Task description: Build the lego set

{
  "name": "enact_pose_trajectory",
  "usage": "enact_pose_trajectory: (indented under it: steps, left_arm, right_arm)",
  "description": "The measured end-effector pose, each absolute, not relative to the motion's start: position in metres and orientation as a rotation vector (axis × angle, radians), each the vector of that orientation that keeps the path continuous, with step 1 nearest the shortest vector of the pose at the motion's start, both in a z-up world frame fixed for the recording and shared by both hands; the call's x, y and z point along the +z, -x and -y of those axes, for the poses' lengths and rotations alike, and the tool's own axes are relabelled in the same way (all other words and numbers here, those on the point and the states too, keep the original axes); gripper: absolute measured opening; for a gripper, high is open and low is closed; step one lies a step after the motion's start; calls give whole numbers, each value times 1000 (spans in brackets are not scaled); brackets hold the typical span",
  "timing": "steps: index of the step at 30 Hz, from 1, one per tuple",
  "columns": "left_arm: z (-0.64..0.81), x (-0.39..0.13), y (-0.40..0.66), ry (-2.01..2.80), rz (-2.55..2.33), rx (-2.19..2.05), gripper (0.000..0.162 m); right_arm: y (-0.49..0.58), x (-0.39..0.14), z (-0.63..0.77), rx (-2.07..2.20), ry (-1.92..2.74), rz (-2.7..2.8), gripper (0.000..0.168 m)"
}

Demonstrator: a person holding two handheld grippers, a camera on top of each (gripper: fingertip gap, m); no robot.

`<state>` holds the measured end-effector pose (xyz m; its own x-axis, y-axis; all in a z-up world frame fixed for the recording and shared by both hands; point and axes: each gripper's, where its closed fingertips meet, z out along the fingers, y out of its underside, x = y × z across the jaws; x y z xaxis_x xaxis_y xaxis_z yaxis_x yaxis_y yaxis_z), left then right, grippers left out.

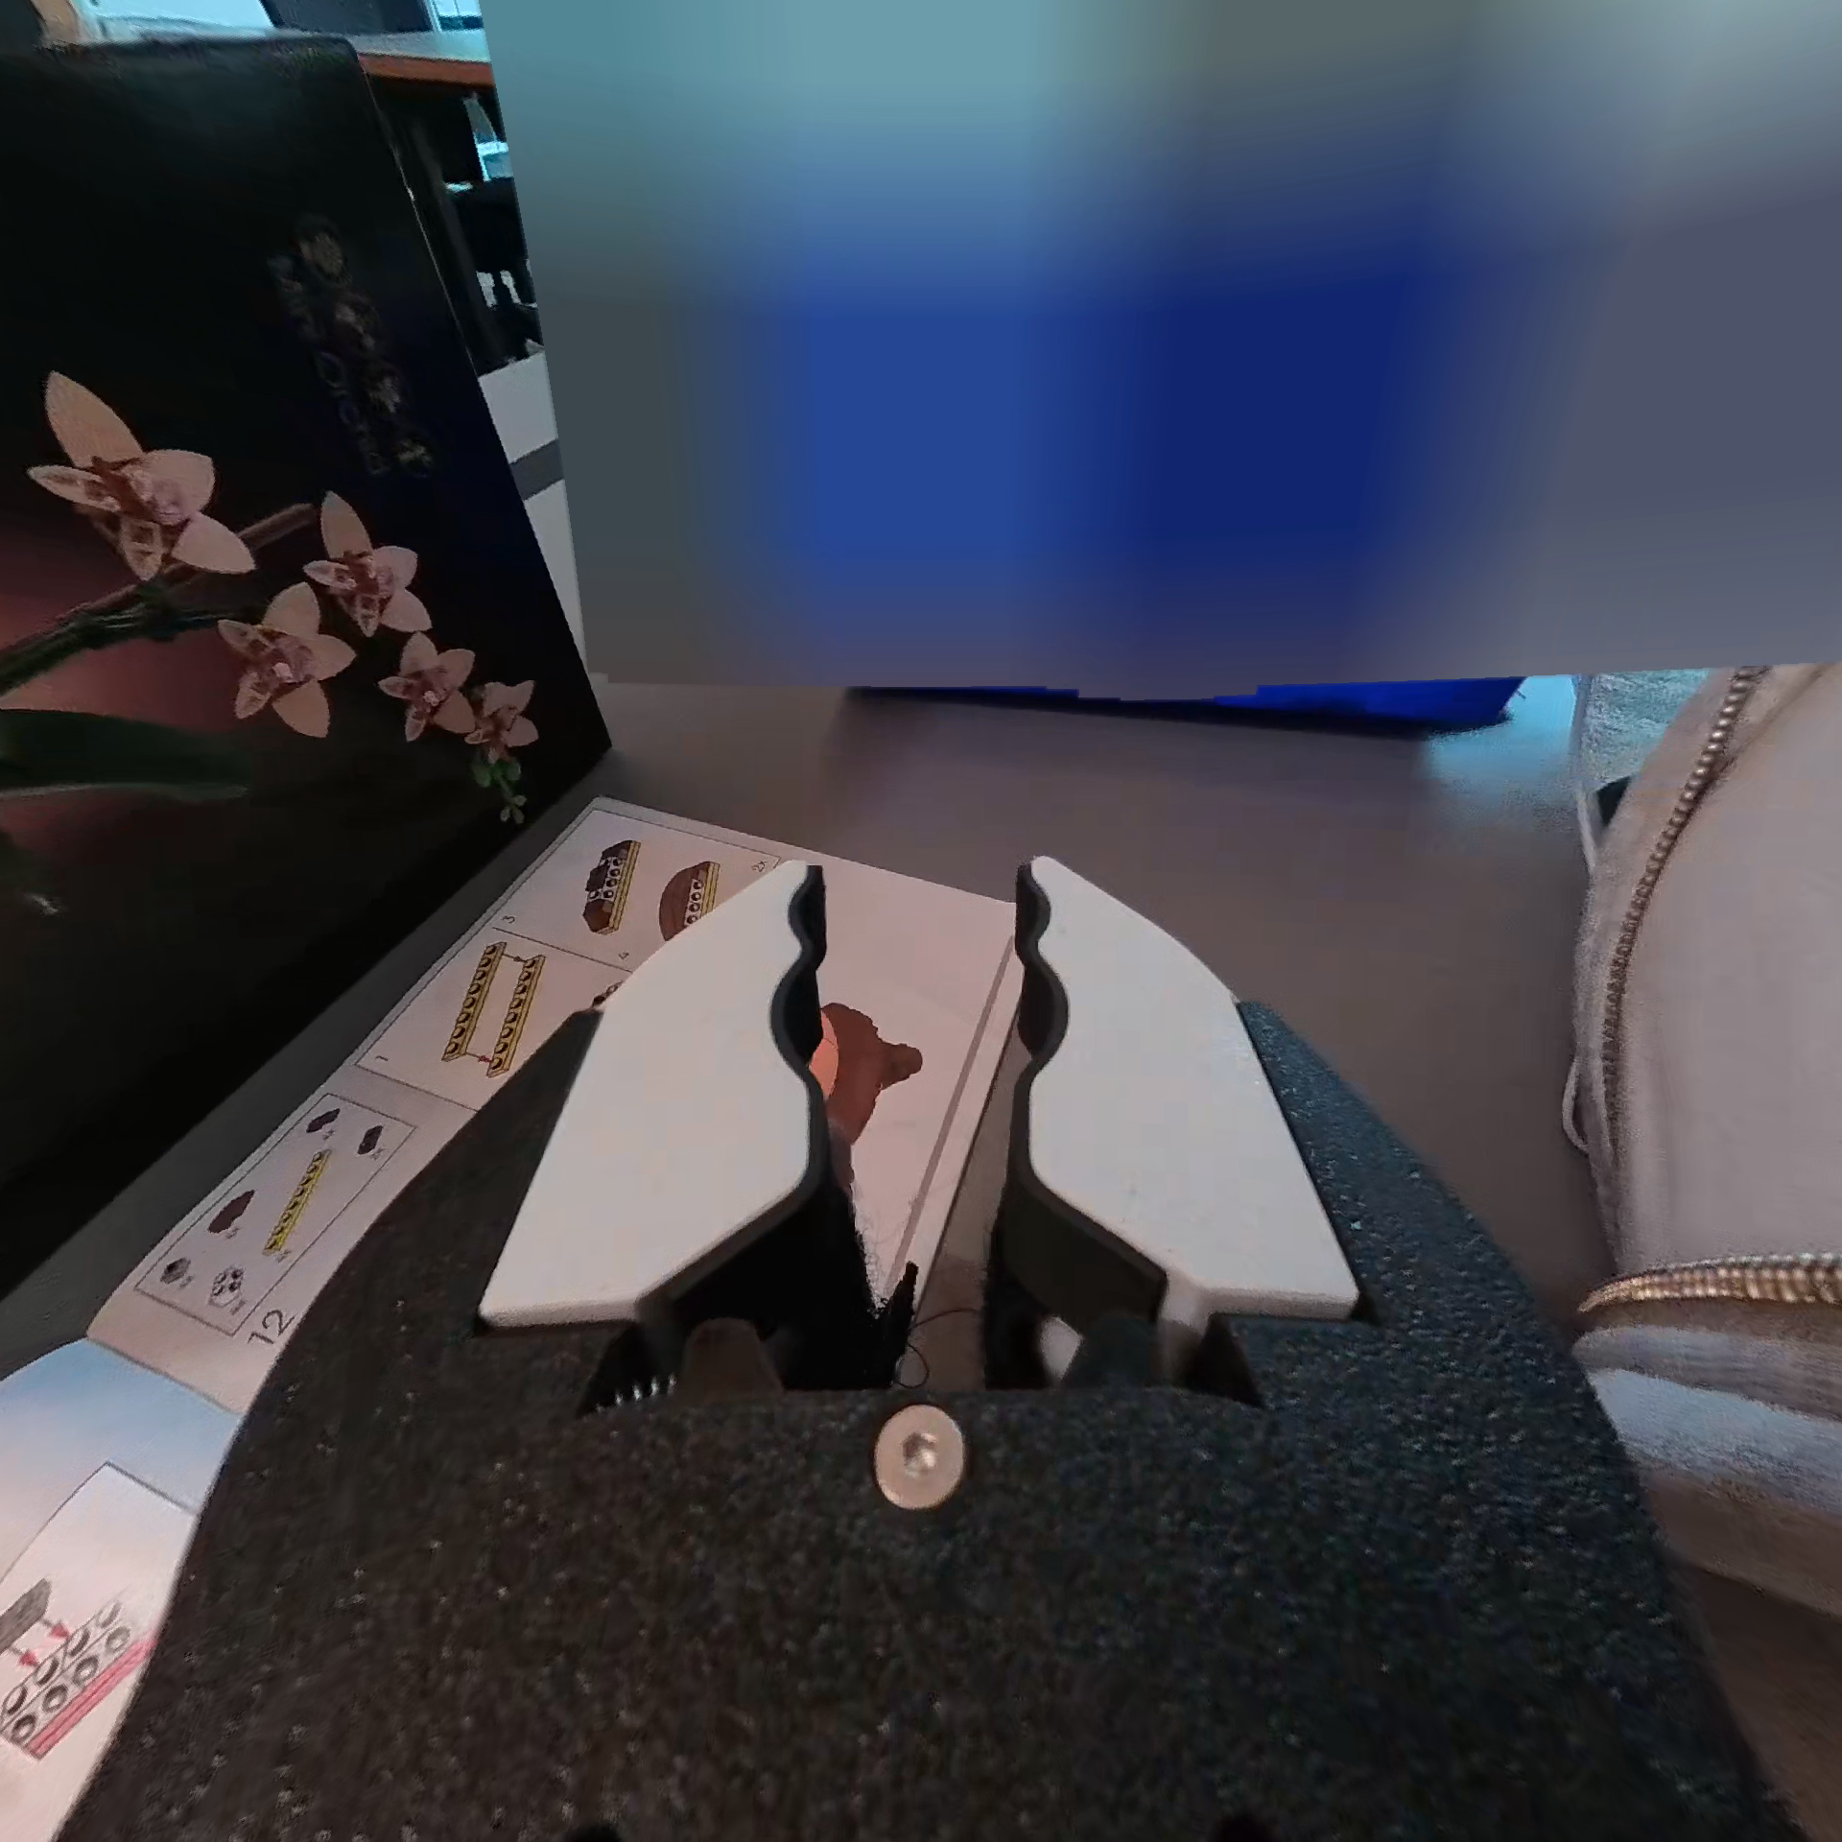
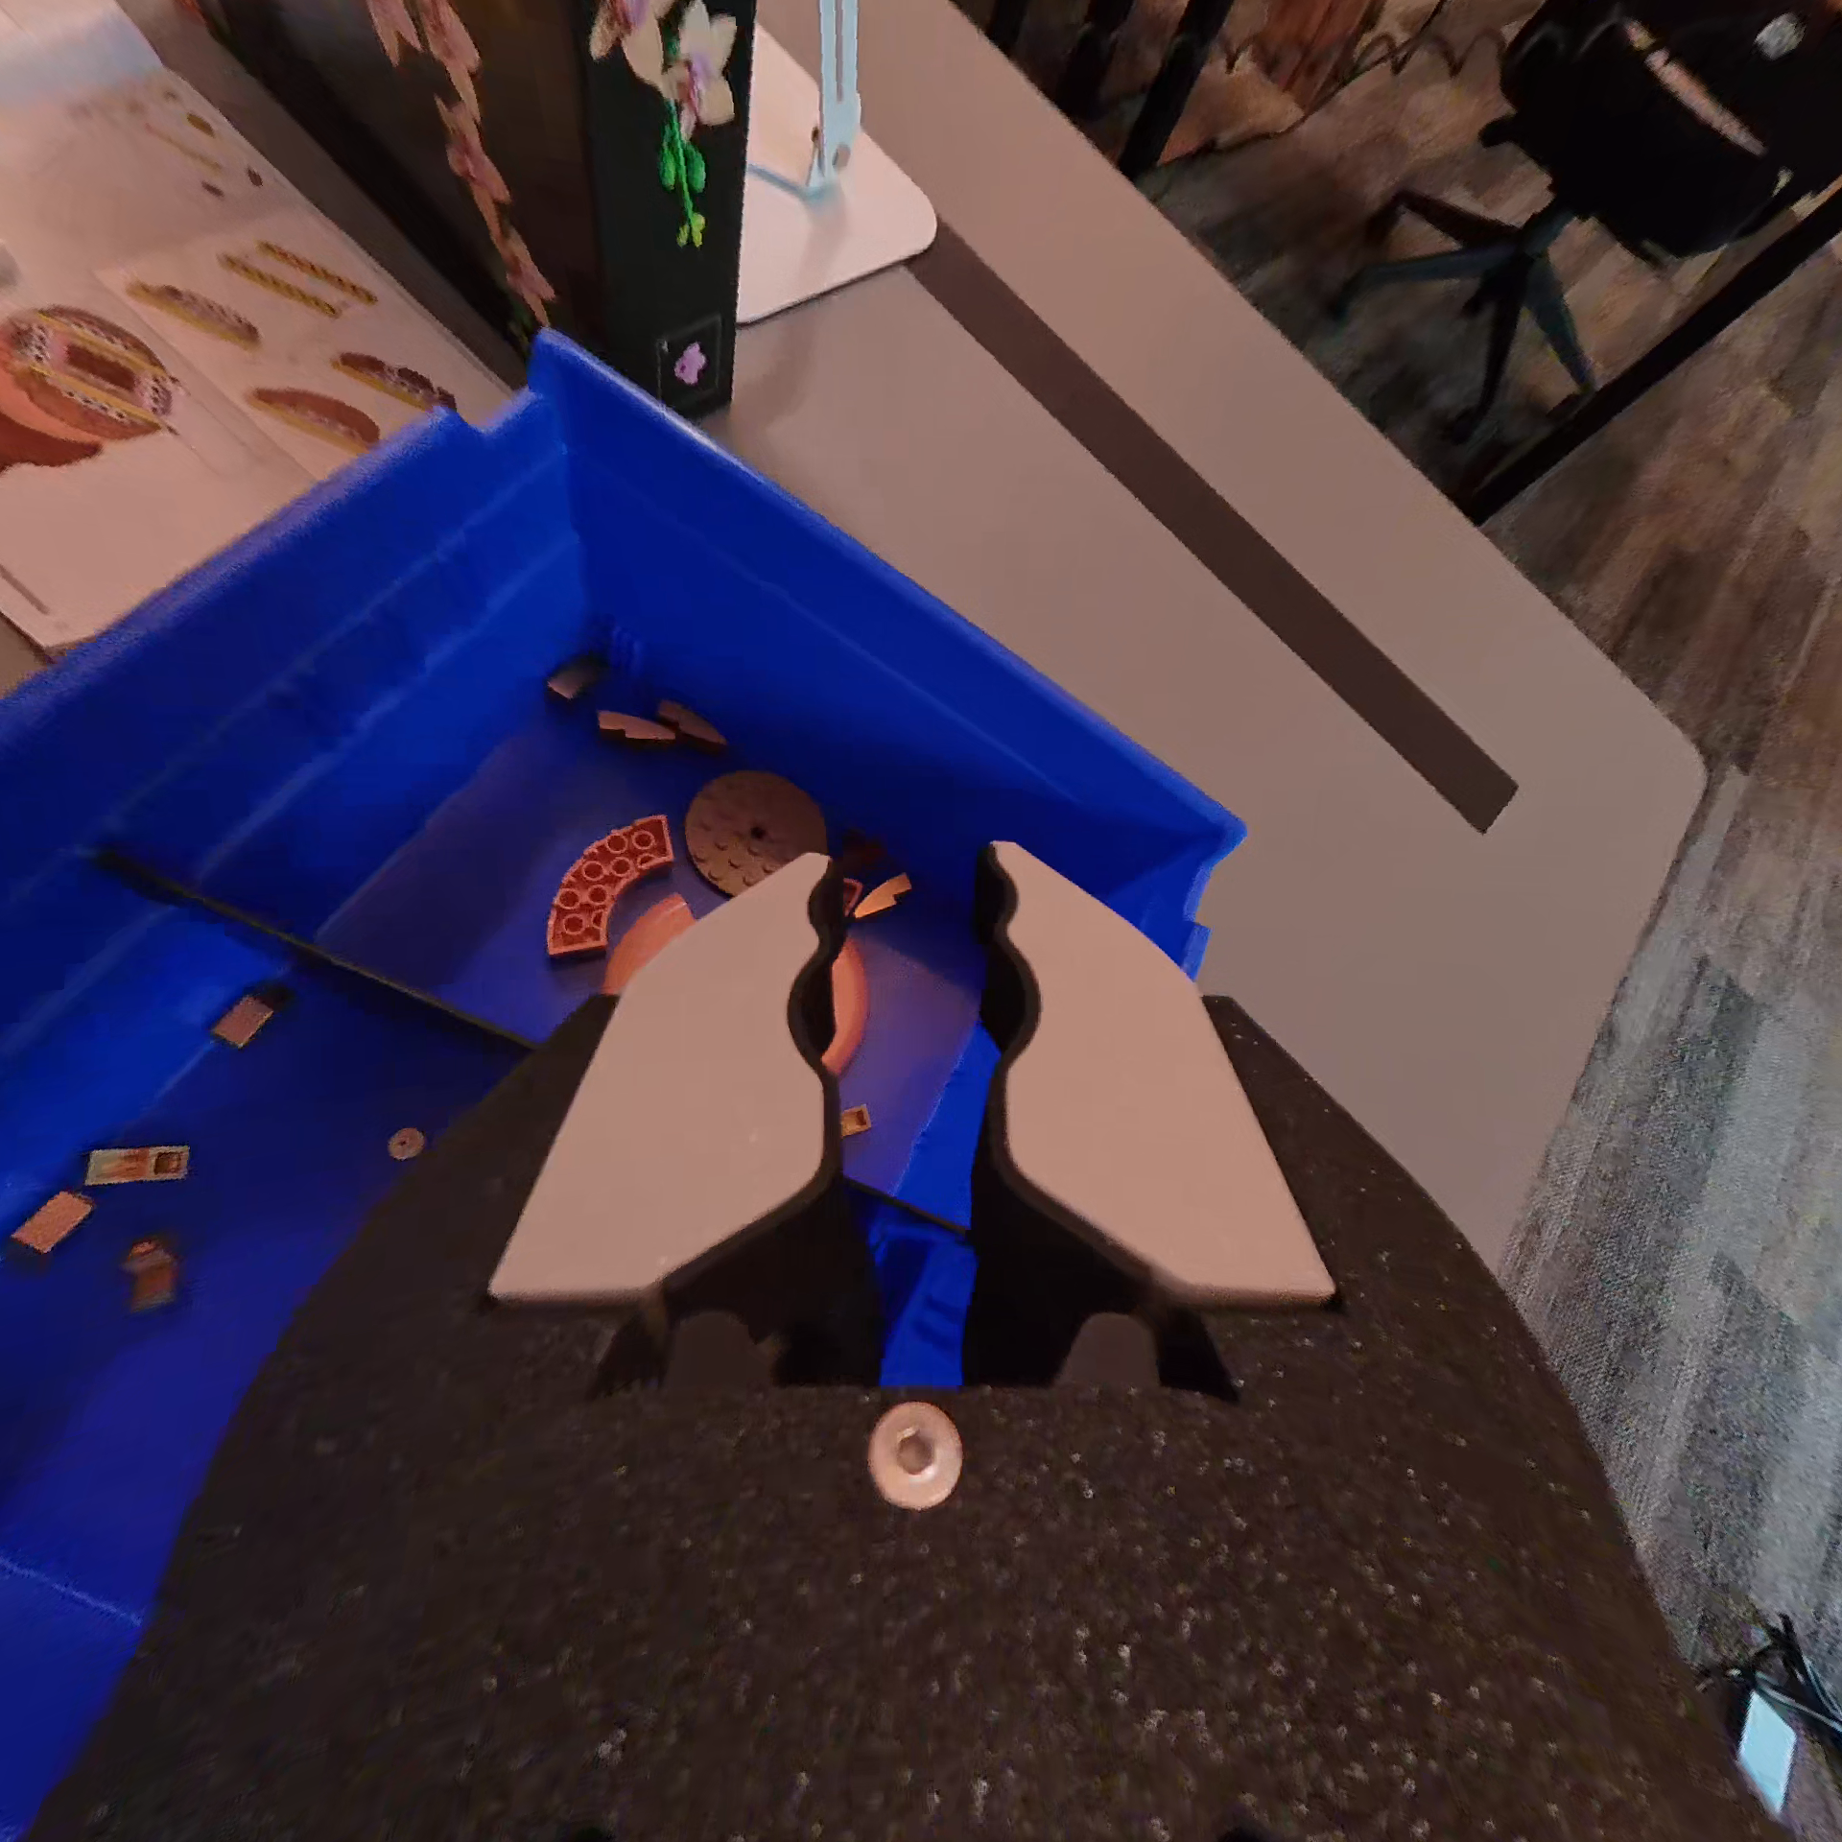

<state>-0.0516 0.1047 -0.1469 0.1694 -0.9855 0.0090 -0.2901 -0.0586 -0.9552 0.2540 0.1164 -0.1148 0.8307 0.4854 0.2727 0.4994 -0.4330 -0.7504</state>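
— Progress on the build: how much is shown as done?

— Little, as far as can be judged. Nothing is held by either claw. The right claw (image 2: 907, 877) is seen with its fingers apart and empty, poised over the far compartment of a blue bin (image 2: 399, 638); no assembled model is shown in either view, so most of the set appears still to be put together.

— Where are the pieces relative to that claw?

— Just beyond its tips a dark round plate (image 2: 756, 829) is seen, with a red-brown curved plate (image 2: 603, 887) beside it to the left. A tan curved piece (image 2: 847, 997) lies beneath the fingers, partly hidden by them. Smaller loose bits (image 2: 140, 1166) are scattered in the nearer compartment, well to the left, behind a thin black divider (image 2: 299, 947).

— And the left claw?

— The left claw (image 1: 922, 877) is likewise parted and empty, held above the open instruction booklet (image 1: 419, 1047) on the grey worktop (image 1: 1246, 797). The black set box (image 1: 249, 498), printed with orchids, is stood just left of the booklet. A person's grey zipped sleeve (image 1: 1714, 997) is seen at the right edge.
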Motion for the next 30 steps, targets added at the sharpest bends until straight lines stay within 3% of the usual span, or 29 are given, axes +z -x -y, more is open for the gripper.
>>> enact_pose_trajectory:
  steps: [2, 3, 5, 8, 13, 30]
  left_arm:
    - [-106, -148, 50, 1532, -1277, -954, 36]
    - [-107, -148, 50, 1534, -1277, -954, 36]
    - [-108, -150, 52, 1537, -1274, -945, 35]
    - [-109, -154, 57, 1545, -1272, -923, 34]
    - [-111, -155, 60, 1560, -1259, -928, 34]
    - [-104, -169, 71, 1592, -1282, -898, 35]
  right_arm:
    - [-256, -123, -122, -10, 2147, 703, 20]
    - [-256, -126, -124, -8, 2168, 697, 5]
    - [-254, -129, -128, -9, 2183, 700, 2]
    - [-253, -128, -133, -45, 2179, 719, 5]
    - [-263, -127, -134, -90, 2205, 666, 31]
    - [-252, -162, -133, -40, 2400, 638, 27]
